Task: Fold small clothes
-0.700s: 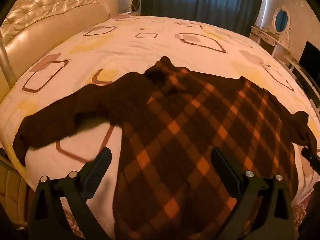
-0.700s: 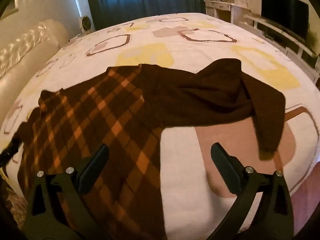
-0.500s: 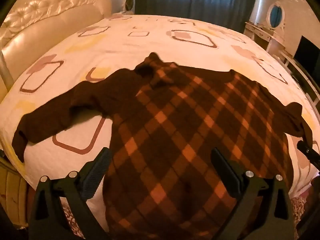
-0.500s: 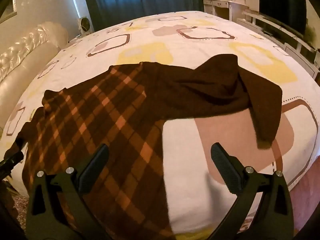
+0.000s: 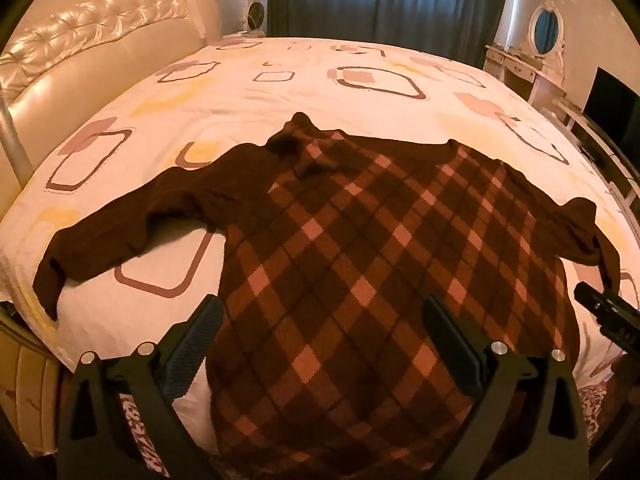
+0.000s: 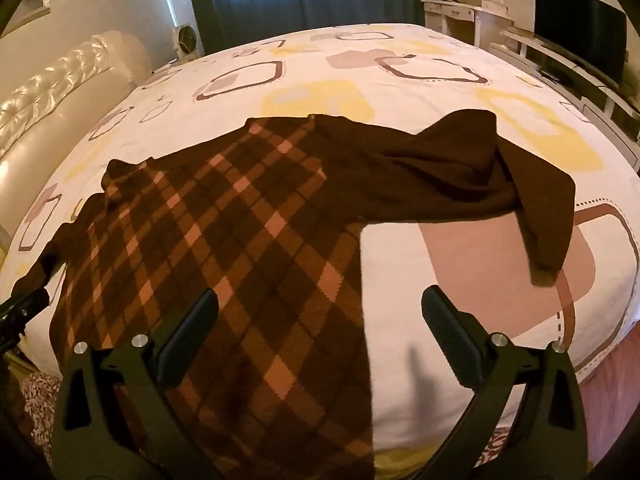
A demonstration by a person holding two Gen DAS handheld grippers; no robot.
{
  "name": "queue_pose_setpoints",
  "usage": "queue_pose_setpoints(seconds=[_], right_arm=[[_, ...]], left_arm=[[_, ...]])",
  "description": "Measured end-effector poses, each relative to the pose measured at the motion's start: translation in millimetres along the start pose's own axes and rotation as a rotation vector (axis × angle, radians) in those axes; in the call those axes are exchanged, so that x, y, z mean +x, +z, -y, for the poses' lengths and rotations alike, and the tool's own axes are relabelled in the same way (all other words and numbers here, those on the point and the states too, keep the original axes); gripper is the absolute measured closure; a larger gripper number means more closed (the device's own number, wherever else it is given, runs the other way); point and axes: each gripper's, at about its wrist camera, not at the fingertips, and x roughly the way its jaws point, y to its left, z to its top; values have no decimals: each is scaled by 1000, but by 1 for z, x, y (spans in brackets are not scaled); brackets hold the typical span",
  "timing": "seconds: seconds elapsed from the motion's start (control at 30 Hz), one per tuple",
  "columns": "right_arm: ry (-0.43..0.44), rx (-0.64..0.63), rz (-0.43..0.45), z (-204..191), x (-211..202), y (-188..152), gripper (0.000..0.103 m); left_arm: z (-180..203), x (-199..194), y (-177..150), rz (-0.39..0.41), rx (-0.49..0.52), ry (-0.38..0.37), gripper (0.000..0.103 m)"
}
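A brown sweater (image 5: 360, 264) with an orange diamond check lies spread flat on a bed (image 5: 320, 92), its hem hanging over the near edge and its collar pointing toward the far side. The bed wears a white cover printed with brown and yellow rounded squares. In the left wrist view the left gripper (image 5: 324, 340) tilts steeply down over the lower body of the sweater, its two black fingers (image 5: 192, 344) spread wide at the bottom of the frame, with nothing between them but the fabric lying below; whether they touch it cannot be told. One plain brown sleeve (image 5: 120, 232) stretches out to the middle left of that frame, ending near the bed's edge. At the right edge of the same frame the tip of the right gripper (image 5: 604, 312) shows just beside the other sleeve. In the right wrist view the right gripper (image 6: 320, 332) also angles steeply down, its fingers (image 6: 452, 340) spread wide and gripping nothing; its left finger sits over the checked body, its right over bare cover. The second sleeve (image 6: 480, 176) bends across the middle right of that frame, its cuff folded down. A padded cream headboard (image 5: 100, 44) fills the upper left of the left wrist view, dark curtains (image 5: 384, 0) hang at the top, and a dressing table with an oval mirror (image 5: 546, 32) stands at the upper right.
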Motion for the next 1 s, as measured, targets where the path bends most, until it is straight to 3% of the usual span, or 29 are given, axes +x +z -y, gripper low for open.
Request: queue_pose_setpoints(seconds=[1.0], right_arm=[[22, -11, -16, -14, -2, -7, 2]], left_arm=[[1, 0, -6, -8, -21, 5, 4]])
